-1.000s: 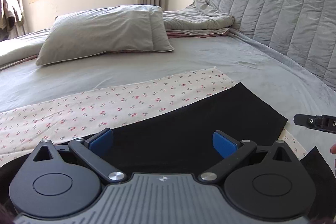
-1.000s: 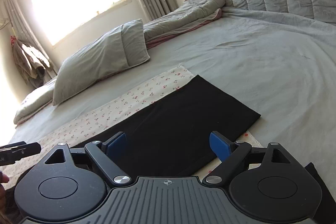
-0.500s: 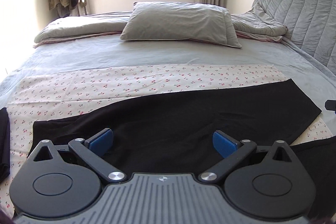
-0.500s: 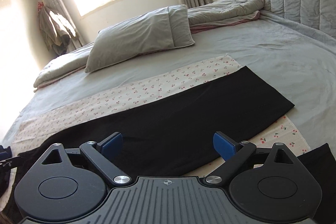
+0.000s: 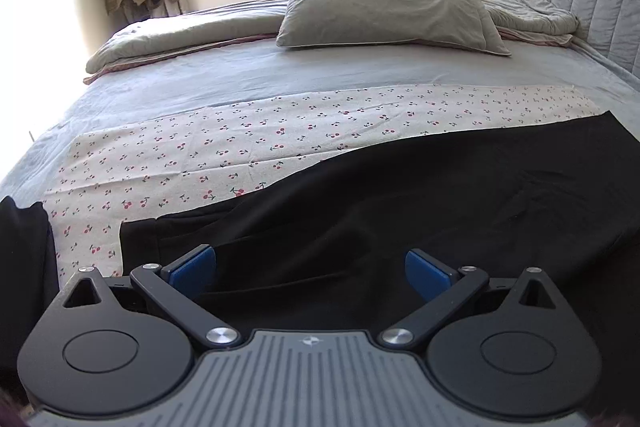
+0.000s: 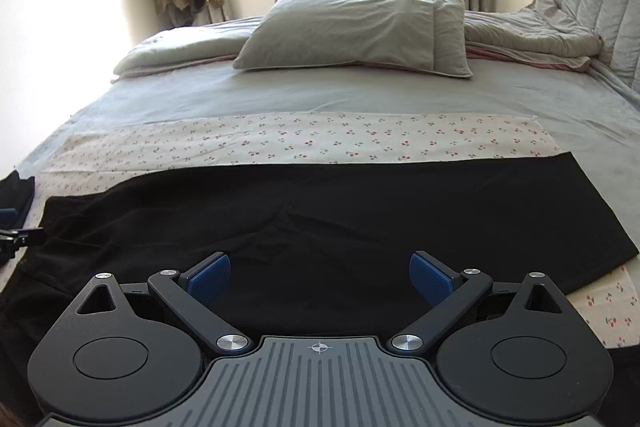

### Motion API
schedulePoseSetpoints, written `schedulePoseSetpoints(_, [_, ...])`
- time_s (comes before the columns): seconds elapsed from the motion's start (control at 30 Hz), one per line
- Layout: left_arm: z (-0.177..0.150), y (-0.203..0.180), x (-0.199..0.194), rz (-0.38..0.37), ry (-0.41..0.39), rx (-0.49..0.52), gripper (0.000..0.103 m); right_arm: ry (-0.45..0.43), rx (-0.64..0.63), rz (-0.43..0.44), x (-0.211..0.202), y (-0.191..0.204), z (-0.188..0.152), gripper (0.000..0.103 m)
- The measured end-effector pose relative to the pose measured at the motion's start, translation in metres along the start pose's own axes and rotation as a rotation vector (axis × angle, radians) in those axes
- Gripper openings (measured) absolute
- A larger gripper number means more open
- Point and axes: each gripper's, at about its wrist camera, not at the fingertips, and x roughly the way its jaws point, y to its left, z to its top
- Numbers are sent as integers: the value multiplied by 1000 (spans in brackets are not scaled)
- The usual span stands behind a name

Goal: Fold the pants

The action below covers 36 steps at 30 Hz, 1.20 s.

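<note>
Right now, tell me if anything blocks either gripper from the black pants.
Nothing visible does. The black pants lie flat on the cherry-print cloth, directly under the left gripper and the right gripper. Left jaws stand wide, right jaws are opening, nothing between them.
</note>
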Motion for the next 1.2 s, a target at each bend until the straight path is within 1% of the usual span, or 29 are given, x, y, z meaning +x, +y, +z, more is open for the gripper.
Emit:
schedulePoseSetpoints(0.2, [29, -4, 70, -22, 23, 143, 102, 16, -86, 74, 40, 8, 5, 98])
schedulePoseSetpoints(0.33, [47, -16, 103, -51, 26, 217, 100, 11, -160, 117, 67, 4, 14, 98])
schedulePoseSetpoints(0.4, [54, -20, 117, -80, 29, 242, 97, 9, -191, 130, 82, -1, 21, 98])
schedulePoseSetpoints(0.5, [64, -21, 135, -136, 44, 248, 88, 17, -263, 134, 109, -8, 35, 98])
schedulePoseSetpoints(0.53, [65, -21, 138, -156, 50, 247, 82, 23, -289, 129, 118, -10, 39, 98])
schedulePoseSetpoints(0.57, [66, -21, 143, -182, 56, 244, 73, 30, -322, 119, 129, -13, 44, 98])
schedulePoseSetpoints(0.6, [67, -21, 145, -203, 60, 242, 66, 34, -343, 111, 137, -15, 48, 97])
schedulePoseSetpoints(0.63, [66, -22, 148, -225, 73, 240, 51, 41, -368, 104, 147, -19, 53, 96])
schedulePoseSetpoints(0.67, [67, -23, 153, -242, 92, 236, 40, 49, -385, 93, 156, -23, 58, 96])
schedulePoseSetpoints(0.7, [66, -22, 155, -247, 100, 238, 36, 58, -400, 85, 164, -26, 62, 95])
schedulePoseSetpoints(0.73, [65, -23, 155, -248, 103, 243, 26, 73, -425, 75, 173, -31, 66, 93])
schedulePoseSetpoints(0.77, [64, -22, 156, -254, 104, 250, 20, 90, -449, 61, 181, -35, 70, 92])
schedulePoseSetpoints(0.8, [62, -22, 155, -257, 100, 252, 18, 110, -469, 45, 189, -39, 74, 89])
schedulePoseSetpoints(0.87, [62, -21, 154, -258, 92, 260, 11, 154, -509, 21, 205, -47, 78, 84])
schedulePoseSetpoints(0.9, [61, -20, 153, -255, 89, 260, 9, 166, -522, 14, 210, -50, 80, 78])
schedulePoseSetpoints(0.93, [60, -20, 151, -252, 87, 259, 8, 181, -532, 17, 217, -54, 81, 70])
schedulePoseSetpoints(0.97, [60, -20, 149, -252, 81, 257, 7, 193, -529, 27, 222, -58, 83, 67])
schedulePoseSetpoints(1.07, [60, -20, 147, -254, 72, 247, 4, 215, -505, 66, 234, -66, 89, 66])
schedulePoseSetpoints(1.2, [61, -18, 145, -247, 53, 219, 2, 269, -469, 104, 249, -70, 97, 66])
